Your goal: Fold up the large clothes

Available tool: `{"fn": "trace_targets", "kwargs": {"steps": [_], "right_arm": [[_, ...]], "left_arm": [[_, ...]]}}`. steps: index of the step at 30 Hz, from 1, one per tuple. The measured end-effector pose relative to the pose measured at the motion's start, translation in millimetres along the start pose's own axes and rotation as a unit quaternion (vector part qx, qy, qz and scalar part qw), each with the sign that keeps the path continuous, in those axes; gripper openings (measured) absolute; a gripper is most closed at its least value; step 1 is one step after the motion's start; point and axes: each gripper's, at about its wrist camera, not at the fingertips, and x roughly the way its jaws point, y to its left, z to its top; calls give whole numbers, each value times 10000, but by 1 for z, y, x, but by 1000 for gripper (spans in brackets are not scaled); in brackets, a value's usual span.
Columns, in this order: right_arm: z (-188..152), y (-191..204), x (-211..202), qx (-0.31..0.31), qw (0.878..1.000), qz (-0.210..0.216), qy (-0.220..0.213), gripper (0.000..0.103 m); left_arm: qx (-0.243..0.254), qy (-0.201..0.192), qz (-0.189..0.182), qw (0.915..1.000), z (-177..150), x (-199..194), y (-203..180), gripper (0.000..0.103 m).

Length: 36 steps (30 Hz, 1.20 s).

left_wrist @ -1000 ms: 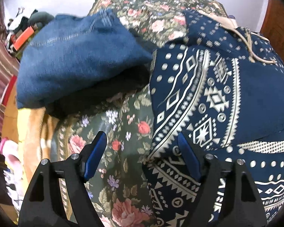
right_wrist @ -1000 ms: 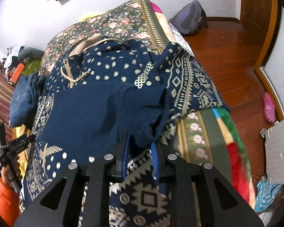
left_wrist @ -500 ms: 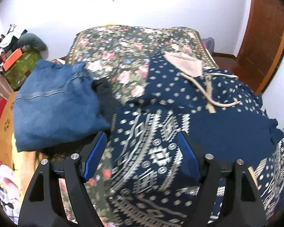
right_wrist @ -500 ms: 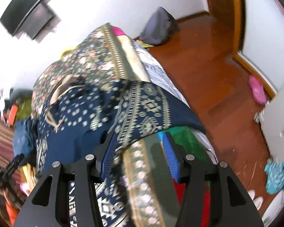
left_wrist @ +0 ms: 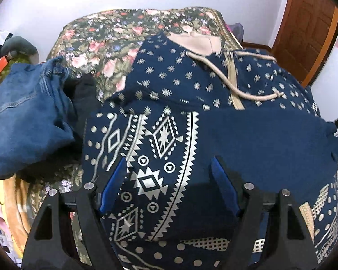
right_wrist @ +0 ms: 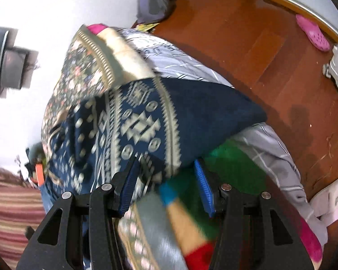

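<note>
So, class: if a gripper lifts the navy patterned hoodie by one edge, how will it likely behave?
The navy patterned hoodie will probably flop and sag, since it already drapes over the bed's edge. Its drawstring lies loose and may dangle. The thick-looking folds suggest some weight.

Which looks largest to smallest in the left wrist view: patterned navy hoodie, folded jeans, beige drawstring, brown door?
1. patterned navy hoodie, nearest the camera, so enlarged
2. folded jeans
3. brown door, far away and cropped
4. beige drawstring
</note>
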Motion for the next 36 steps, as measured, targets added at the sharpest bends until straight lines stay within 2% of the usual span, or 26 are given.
{"fn": "trace_targets", "kwargs": {"steps": [7,8,9,11,12,17,20,22,24,26,27,28,31,32,34,36], "right_arm": [[32,-4,17,65,9975,-647,-280,46],[35,-3,17,64,9970,-684,-347,41],[36,0,15,5,9967,-706,-394,28],[37,11,8,-203,9952,-791,-542,13],[35,19,1,-365,9940,-789,-662,10],[21,63,-49,-1179,9825,-532,-1339,7],[1,104,-94,-1834,9653,-196,-1850,5],[-20,138,-126,-2370,9463,74,-2196,5],[-40,167,-148,-2902,9268,286,-2368,5],[-53,186,-153,-3190,9155,236,-2439,5],[-59,191,-154,-3253,9143,235,-2403,5],[-62,192,-152,-3254,9162,260,-2324,5],[-63,183,-135,-3096,9322,171,-1866,7],[-61,176,-127,-2982,9392,99,-1697,11],[-58,158,-115,-2721,9518,-4,-1417,22],[-52,132,-102,-2387,9638,-172,-1172,45]], "left_arm": [[9,71,33,10000,-6,7,0,76],[14,58,47,10000,-6,6,0,76],[24,38,64,10000,-7,4,0,76],[53,2,117,9999,-8,1,2,76],[69,-16,143,9999,-8,-1,3,76],[107,-135,212,9996,-10,-15,8,76],[105,-243,231,9994,-9,-25,10,76],[100,-341,240,9991,-8,-33,11,76],[78,-436,228,9988,-8,-41,12,76],[43,-488,196,9986,-8,-47,14,76],[33,-507,182,9985,-8,-50,15,76],[27,-530,170,9984,-9,-53,16,76],[51,-569,148,9983,-13,-60,17,76],[70,-575,148,9982,-14,-62,18,76],[95,-576,152,9982,-17,-63,19,76],[96,-555,155,9983,-19,-63,21,76]]}}
